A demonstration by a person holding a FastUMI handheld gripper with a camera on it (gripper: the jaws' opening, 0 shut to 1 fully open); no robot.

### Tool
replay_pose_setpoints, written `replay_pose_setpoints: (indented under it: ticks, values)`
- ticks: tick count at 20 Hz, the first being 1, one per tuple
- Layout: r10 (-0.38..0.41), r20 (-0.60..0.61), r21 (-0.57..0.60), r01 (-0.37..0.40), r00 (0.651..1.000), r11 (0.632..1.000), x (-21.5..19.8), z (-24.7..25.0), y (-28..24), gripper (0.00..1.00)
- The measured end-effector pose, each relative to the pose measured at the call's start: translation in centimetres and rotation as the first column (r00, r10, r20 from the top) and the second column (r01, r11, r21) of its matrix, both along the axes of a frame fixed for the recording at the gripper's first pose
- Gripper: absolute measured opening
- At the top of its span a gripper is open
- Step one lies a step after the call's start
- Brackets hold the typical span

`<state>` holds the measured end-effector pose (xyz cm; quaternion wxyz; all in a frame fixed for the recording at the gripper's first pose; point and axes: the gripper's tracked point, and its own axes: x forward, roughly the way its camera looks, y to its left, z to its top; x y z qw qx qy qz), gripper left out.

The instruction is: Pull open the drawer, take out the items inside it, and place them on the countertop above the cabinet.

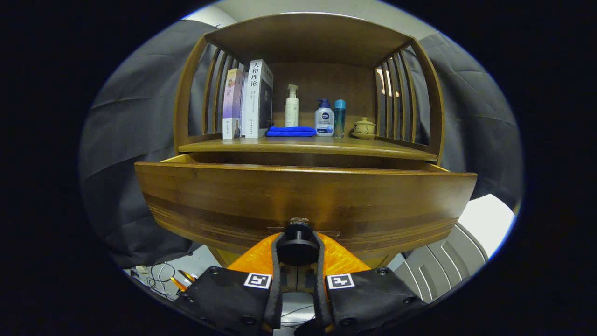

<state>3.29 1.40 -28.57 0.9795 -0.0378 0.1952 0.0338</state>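
The wooden counter (308, 145) sits above the pulled-out drawer (305, 196), roofed and walled by the cabinet's slatted sides. Along its back, from one end to the other, stand two upright books (247, 100) leaning together, then a folded blue cloth (291, 131) lying flat just beside them. Behind the cloth rises a tall white pump bottle (292, 106). Next come a shorter white bottle with a blue pump (324, 119) and a slim blue-capped bottle (340, 118), almost touching. A small lidded ceramic cup on a saucer (364, 128) stands nearest the far slats. The tool (298, 249) has both fingers clamped on the drawer's dark knob (298, 233).
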Motion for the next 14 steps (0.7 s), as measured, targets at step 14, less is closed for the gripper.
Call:
replay_pose_setpoints:
  ticks: [14]
  values:
    - [0.031,0.012,-0.014,-0.030,0.999,0.999,-4.5,-0.3,-0.2,0.29]
